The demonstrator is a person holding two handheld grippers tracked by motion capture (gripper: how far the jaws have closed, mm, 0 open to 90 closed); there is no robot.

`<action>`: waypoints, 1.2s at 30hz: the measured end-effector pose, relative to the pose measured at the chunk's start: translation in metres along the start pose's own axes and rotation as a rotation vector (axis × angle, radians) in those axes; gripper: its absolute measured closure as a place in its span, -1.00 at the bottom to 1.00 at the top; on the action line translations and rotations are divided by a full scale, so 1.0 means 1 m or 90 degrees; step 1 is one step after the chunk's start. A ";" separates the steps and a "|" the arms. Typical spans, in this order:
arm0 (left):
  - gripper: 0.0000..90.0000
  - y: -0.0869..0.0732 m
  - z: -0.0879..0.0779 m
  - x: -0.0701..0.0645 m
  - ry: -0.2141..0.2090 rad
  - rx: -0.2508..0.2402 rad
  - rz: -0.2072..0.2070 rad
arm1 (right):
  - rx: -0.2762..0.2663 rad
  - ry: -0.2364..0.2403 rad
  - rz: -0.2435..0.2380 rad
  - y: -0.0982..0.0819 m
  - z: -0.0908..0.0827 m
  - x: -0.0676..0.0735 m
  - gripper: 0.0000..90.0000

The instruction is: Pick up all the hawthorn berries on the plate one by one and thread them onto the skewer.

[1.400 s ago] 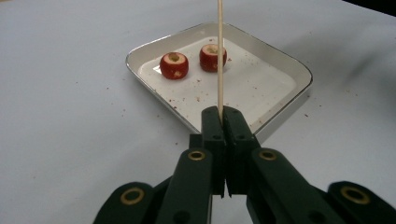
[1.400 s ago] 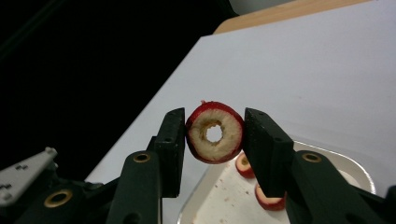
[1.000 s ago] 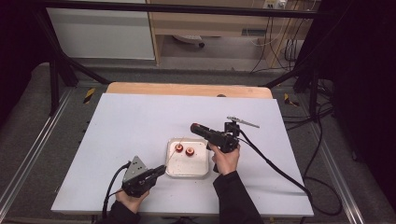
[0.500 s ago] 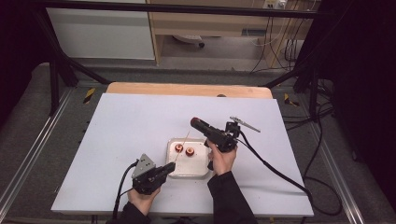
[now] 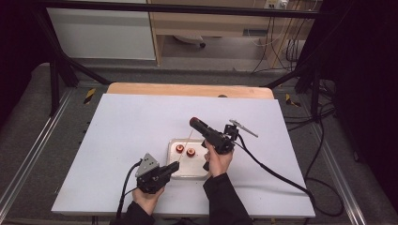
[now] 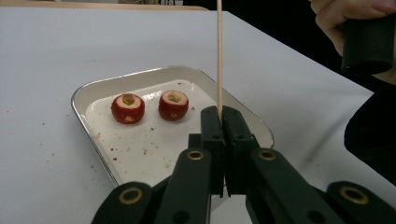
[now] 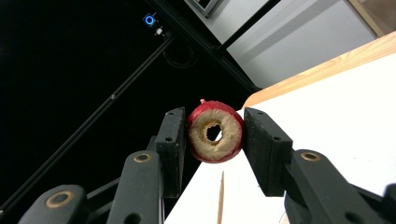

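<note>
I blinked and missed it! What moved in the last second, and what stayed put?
The left gripper, shut on the wooden skewer, slid right along the table to the near edge of the tray. Nothing was picked up or let go. The right gripper stays clamped on its cored red fruit, raised above the tray, and two red fruits still sit in the tray.

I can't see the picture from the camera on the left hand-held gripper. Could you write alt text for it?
The left hand-held gripper pinches a thin wooden skewer upright between its black jaws. Behind it on the white table, a small metal tray holds two cored red fruit pieces side by side amid crumbs. At upper right, a person's hand grips a black handle.
</note>
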State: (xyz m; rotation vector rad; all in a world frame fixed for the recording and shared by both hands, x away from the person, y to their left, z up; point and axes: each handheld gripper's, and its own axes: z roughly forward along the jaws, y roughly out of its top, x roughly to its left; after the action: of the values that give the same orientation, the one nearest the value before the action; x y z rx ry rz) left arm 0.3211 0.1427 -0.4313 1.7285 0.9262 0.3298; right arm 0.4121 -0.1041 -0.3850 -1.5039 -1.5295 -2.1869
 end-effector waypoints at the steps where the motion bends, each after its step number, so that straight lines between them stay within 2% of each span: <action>1: 0.96 0.000 0.000 0.000 0.001 -0.001 0.000 | -0.002 -0.001 0.001 -0.001 0.000 0.000 0.35; 12: 0.96 0.001 -0.001 0.002 0.002 -0.006 -0.013 | -0.004 0.001 0.001 -0.003 0.001 -0.001 0.35; 18: 0.96 0.000 -0.001 0.001 0.005 -0.007 -0.008 | -0.003 0.002 0.007 -0.004 0.002 -0.001 0.35; 25: 0.96 0.000 0.000 0.001 0.007 -0.005 -0.014 | -0.003 0.005 0.011 -0.007 0.003 -0.003 0.35; 33: 0.96 0.001 0.003 -0.001 0.013 -0.009 -0.046 | -0.004 0.004 0.023 -0.017 0.006 -0.005 0.36; 36: 0.96 0.002 0.005 -0.003 0.022 -0.008 -0.048 | -0.008 0.007 0.026 -0.020 0.007 -0.006 0.36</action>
State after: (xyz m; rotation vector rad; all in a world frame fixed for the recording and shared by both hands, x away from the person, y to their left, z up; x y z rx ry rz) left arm 0.3232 0.1372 -0.4312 1.6764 1.0091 0.3170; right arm 0.4089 -0.0911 -0.4032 -1.5114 -1.4707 -2.1828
